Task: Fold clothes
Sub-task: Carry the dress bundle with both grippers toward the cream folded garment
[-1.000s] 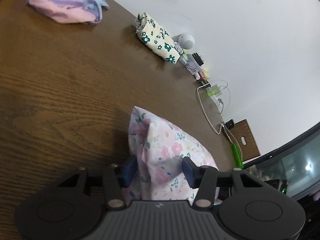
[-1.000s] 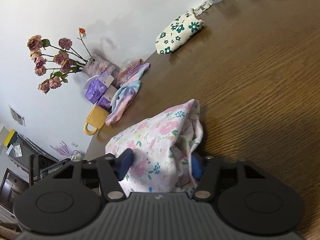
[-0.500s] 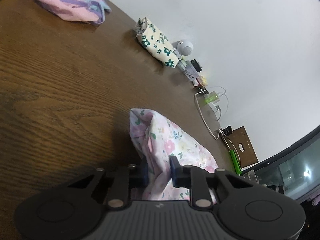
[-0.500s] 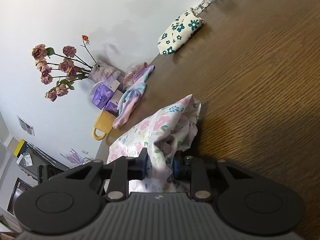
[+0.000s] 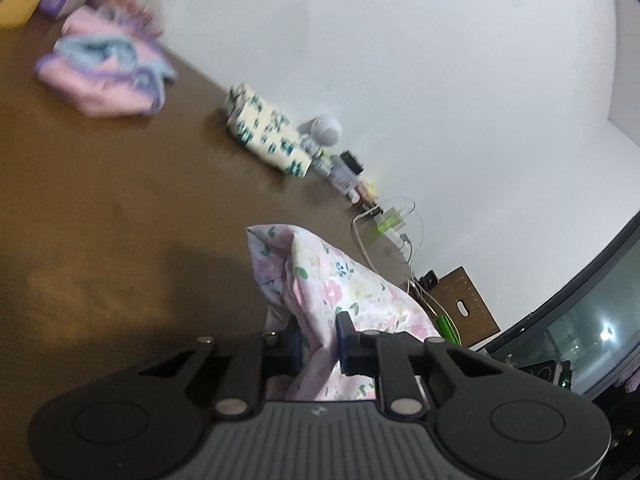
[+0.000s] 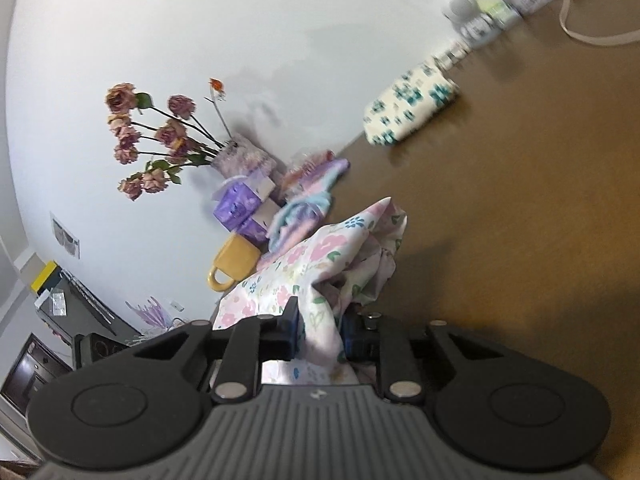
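Note:
A pale pink floral garment (image 5: pixel 344 280) is bunched up and lifted off the brown wooden table (image 5: pixel 100 200). My left gripper (image 5: pixel 318 332) is shut on a fold at one end of it, with its blue pads pressing the cloth. In the right wrist view the same garment (image 6: pixel 320 256) rises in a crumpled peak over the table (image 6: pixel 520 200). The jaws of my right gripper (image 6: pixel 320 328) are closing, and their pads pinch a fold of the cloth between them. The cloth under both grippers is hidden by their bodies.
A pink and blue garment (image 5: pixel 108 72) and a folded white cloth with green flowers (image 5: pixel 264 136) lie near the wall. A white round gadget (image 5: pixel 326 130), small bottles and cables (image 5: pixel 384 220) line the table's far edge. Dried roses (image 6: pixel 160 140), purple boxes (image 6: pixel 240 204) and a yellow mug (image 6: pixel 234 262) stand at its corner.
Both grippers have shut on the floral garment, from open around it. Both have then risen a little, lifting the cloth off the table.

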Action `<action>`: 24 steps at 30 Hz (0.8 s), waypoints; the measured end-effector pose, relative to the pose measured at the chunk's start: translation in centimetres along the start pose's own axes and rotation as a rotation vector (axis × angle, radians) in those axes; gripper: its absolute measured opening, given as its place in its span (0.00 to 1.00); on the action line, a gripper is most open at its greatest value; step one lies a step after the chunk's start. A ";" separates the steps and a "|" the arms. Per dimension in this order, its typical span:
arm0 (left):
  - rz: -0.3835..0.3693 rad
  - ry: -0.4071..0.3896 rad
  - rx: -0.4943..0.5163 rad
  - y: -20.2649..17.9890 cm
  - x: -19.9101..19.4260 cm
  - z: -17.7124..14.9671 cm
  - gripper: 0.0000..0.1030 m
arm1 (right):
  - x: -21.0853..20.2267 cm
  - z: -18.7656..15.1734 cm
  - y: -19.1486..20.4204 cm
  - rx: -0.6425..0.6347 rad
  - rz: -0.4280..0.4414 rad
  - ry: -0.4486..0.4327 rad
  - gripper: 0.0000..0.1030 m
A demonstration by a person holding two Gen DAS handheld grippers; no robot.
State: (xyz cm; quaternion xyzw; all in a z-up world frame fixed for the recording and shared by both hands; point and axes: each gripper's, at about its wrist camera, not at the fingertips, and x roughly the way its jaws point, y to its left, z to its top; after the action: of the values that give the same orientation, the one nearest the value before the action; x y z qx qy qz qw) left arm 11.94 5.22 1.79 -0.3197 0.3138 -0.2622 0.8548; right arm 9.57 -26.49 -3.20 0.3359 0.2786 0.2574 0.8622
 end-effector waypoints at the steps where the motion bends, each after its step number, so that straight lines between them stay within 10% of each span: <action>1: 0.004 -0.011 0.021 -0.5 -0.1 0.6 0.15 | 0.2 0.6 0.5 -0.021 -0.001 -0.006 0.18; 24: 0.271 -0.208 0.424 -8.9 8.8 14.4 0.15 | 9.9 16.6 7.2 -0.392 -0.199 -0.106 0.17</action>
State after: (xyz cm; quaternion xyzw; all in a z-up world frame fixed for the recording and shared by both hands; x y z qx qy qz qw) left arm 25.74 -0.80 13.47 -0.1141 0.2024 -0.1711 0.9575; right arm 25.58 -22.86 9.24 0.1460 0.2093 0.2021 0.9455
